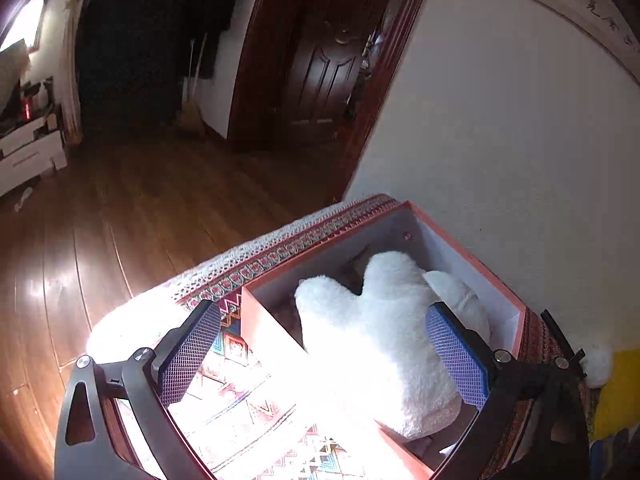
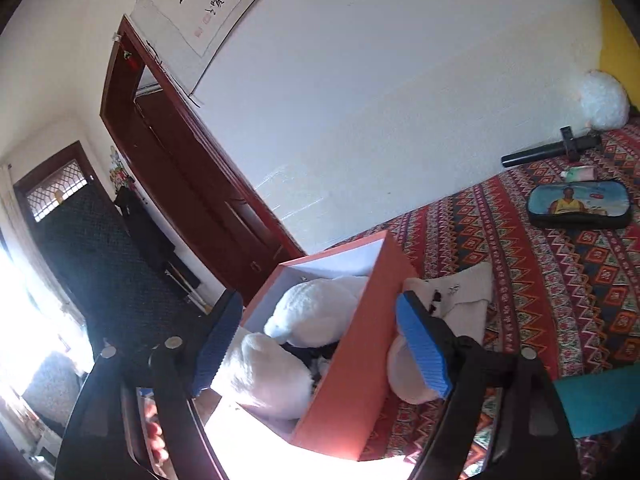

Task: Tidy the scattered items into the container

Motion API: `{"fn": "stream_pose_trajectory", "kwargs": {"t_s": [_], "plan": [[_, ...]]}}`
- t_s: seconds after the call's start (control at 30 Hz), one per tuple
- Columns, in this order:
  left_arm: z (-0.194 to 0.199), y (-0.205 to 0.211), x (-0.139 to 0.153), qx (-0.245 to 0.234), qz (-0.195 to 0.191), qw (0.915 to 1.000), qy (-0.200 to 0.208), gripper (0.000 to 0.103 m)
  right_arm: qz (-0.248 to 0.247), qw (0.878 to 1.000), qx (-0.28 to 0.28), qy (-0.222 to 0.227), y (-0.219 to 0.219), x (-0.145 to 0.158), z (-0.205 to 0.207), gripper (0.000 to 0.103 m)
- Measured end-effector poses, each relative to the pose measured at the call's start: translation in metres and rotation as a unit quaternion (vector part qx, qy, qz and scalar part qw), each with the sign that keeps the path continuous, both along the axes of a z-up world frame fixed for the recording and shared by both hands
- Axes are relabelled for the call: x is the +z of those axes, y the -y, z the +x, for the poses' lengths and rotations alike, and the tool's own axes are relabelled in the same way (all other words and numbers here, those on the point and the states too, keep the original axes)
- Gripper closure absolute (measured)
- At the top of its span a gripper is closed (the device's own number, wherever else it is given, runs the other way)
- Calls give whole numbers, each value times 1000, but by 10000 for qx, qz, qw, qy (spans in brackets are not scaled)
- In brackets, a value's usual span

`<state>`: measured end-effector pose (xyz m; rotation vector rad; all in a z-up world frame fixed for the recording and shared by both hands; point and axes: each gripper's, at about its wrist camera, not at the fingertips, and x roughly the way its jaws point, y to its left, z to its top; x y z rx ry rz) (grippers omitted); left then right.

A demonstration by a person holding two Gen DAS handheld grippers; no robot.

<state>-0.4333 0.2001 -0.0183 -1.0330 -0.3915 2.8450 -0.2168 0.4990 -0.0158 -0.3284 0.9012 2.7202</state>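
An orange box (image 1: 272, 340) with a white inside stands on a patterned bedspread (image 1: 240, 280) beside the wall. A white plush toy (image 1: 372, 328) lies in it and fills most of it. My left gripper (image 1: 324, 354) hovers over the box, open, with its blue pads wide apart and not pressing the plush. In the right wrist view the same box (image 2: 352, 360) holds the plush (image 2: 312, 312) over something dark. My right gripper (image 2: 320, 346) is open and straddles the box's near wall. A second white soft item (image 2: 404, 372) and a pale cloth (image 2: 468, 288) lie just outside the box.
On the bedspread (image 2: 540, 280) further right lie a printed pencil case (image 2: 580, 204), a small pale tube (image 2: 576, 174), a black handled tool (image 2: 552, 148) and a white fluffy ball (image 2: 604, 100). The wall runs behind the bed. Wooden floor (image 1: 140, 208) and a dark door (image 1: 320, 72) lie to the left.
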Motion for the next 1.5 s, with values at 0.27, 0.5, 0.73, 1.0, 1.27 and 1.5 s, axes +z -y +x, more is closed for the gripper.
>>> {"fn": "stream_pose_trajectory", "kwargs": {"t_s": [0.27, 0.5, 0.73, 1.0, 1.27, 1.5], "plan": [[134, -47, 71, -83, -713, 9778, -1970, 0, 1436, 9773, -1547, 179, 19, 2, 140, 1], [248, -77, 52, -1067, -502, 9806, -1566, 0, 1822, 9477, -2546, 618, 50, -21, 248, 1], [321, -106, 48, -1302, -991, 9746, -1530, 0, 2171, 9336, -2786, 606, 73, -19, 290, 1], [363, -101, 67, -1520, -948, 9676, -1780, 0, 2161, 9379, -2492, 1076, 84, -15, 288, 1], [375, -93, 71, -1559, -984, 9661, -1805, 0, 1666, 9559, -2158, 1094, 83, -5, 288, 1], [377, -91, 66, -1640, -934, 9668, -1725, 0, 1741, 9556, -2135, 1046, 89, 4, 287, 1]]}}
